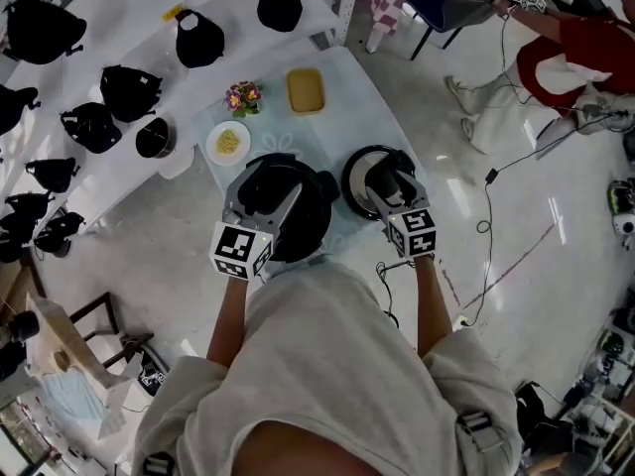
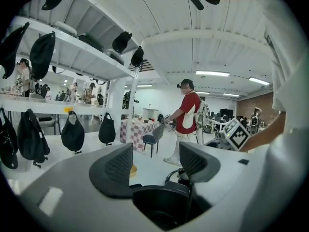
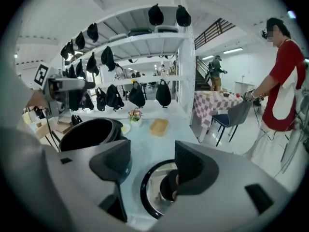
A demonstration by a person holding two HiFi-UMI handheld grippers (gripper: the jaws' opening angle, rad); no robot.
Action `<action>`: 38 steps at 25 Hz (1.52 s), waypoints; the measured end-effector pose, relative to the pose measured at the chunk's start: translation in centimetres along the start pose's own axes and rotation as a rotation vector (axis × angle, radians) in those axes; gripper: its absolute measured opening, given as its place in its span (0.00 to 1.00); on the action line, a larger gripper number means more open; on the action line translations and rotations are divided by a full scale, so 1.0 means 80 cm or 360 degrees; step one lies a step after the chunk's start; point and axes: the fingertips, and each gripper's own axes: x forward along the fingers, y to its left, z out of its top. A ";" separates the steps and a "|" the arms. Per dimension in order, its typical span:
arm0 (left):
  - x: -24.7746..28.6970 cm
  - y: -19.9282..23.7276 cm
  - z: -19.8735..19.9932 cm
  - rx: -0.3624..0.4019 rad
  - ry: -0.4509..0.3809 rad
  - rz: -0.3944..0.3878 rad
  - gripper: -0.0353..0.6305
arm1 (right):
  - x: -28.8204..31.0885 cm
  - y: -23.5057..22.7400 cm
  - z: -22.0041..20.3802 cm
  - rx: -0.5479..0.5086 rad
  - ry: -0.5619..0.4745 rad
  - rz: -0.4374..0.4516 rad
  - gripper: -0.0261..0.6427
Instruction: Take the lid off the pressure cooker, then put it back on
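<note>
Both grippers are out over the pale blue table (image 1: pixel 349 102), bare forearms reaching forward from the loose grey sleeves, one to each side. The left gripper (image 2: pixel 155 159) hangs over the open pressure cooker (image 1: pixel 312 209), pointing close to level. Its marker cube (image 1: pixel 241 249) sits at the near edge of the pot, and from its own view the two dark ribbed fingers (image 2: pixel 117 169) stand wide apart with only open room between them. Over on the right, the right gripper (image 3: pixel 152 162) tips downward above the lid (image 1: pixel 354 182). The lid lies flat on the table just beside the cooker, off the pot altogether. Its black rim rings a shiny centre, and its black knob (image 3: pixel 168 188) peeks out beside the right-hand finger (image 3: pixel 191 168). Those fingers are spread wide too, and the pads press on nothing: the lid sits below them, not gripped. The right marker cube (image 1: pixel 414 232) faces up toward the head camera, with the wrist straight behind it. Farther back on the table are a small plate of yellow food (image 1: pixel 228 143), a little pot of flowers (image 1: pixel 243 96) and a yellow tray (image 1: pixel 305 90). Black bags (image 1: pixel 130 91) line the white shelving off to the left. Off by a chair (image 1: pixel 444 10), a person in a red top (image 1: pixel 585 53) stands on the shiny floor.
</note>
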 end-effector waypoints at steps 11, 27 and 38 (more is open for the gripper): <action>-0.019 0.011 0.000 0.0002 0.0032 0.0075 0.50 | 0.099 -0.064 -0.138 0.0035 0.0664 0.0085 0.49; -0.027 0.024 -0.002 -0.0034 0.0053 0.0154 0.50 | 0.141 -0.097 -0.209 -0.0038 0.1145 0.0092 0.48; -0.031 0.038 -0.004 -0.0055 0.0042 0.0211 0.50 | 0.139 -0.094 -0.211 -0.0109 0.1274 0.0147 0.45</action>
